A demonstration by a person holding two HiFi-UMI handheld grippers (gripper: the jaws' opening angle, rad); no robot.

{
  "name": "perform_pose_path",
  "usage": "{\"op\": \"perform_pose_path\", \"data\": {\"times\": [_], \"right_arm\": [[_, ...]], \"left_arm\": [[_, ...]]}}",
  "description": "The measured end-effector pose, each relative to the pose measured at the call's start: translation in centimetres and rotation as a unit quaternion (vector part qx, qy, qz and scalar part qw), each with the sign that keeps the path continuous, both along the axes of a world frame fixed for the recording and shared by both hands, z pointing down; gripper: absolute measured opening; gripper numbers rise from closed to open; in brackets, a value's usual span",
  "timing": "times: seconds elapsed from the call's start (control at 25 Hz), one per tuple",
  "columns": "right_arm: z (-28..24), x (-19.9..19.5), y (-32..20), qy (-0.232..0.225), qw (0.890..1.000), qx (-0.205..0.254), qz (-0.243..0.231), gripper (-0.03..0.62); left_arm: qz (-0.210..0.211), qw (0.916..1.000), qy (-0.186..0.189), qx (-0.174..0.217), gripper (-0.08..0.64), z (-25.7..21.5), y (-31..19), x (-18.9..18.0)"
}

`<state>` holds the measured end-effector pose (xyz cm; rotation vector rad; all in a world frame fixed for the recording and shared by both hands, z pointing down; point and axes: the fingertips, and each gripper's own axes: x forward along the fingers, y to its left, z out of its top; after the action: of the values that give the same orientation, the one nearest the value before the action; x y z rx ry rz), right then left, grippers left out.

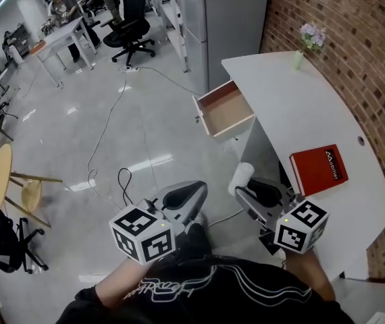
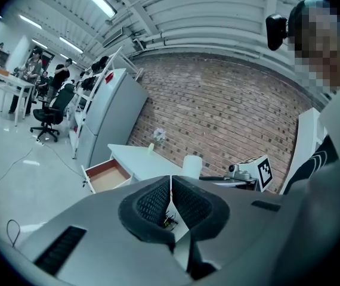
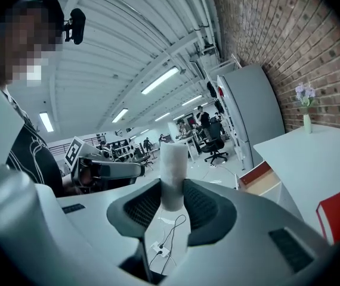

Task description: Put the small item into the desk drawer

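1. Head view: left gripper and right gripper are held low before the person's torso, side by side, with their jaws pointing forward toward the white desk.
2. Left gripper view: the jaws are pressed together with nothing between them. This gripper hangs over the floor.
3. Right gripper view: the jaws are clamped on a white cylinder. The pads press its lower part from both sides, and its upper part projects beyond the jaw tips.
4. The cylinder is in the air just beside the desk's front edge, near a red book lying on the desktop.
5. The desk drawer stands pulled out, well apart from the cylinder and ahead of the jaws.
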<state>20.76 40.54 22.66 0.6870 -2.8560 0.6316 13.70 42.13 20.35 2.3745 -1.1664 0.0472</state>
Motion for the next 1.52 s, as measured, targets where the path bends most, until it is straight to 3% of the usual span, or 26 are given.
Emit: {"op": "perform_pose_path", "data": {"times": [0.52, 0.76, 1.12, 1.52], "right_arm": [[5.4, -10.8, -20.6, 0.030, 0.997, -0.069, 0.022, 0.129], [8.1, -14.0, -27.7, 0.038, 0.995, -0.093, 0.024, 0.129], [12.4, -13.9, -34.0, 0.073, 0.990, -0.112, 0.049, 0.129], [18.0, -14.5, -44.0, 0.082, 0.981, -0.170, 0.050, 0.129]], "left_arm": [[0.011, 0.9987, 0.007, -0.049, 0.029, 5.2, -21.5, -11.1], [0.006, 0.9974, 0.014, -0.070, 0.028, 8.6, -28.7, -14.9], [-0.009, 0.9958, 0.001, -0.091, 0.028, 12.8, -35.0, -16.6], [-0.011, 0.9903, -0.007, -0.138, 0.028, 17.2, -43.9, -16.7]]}}
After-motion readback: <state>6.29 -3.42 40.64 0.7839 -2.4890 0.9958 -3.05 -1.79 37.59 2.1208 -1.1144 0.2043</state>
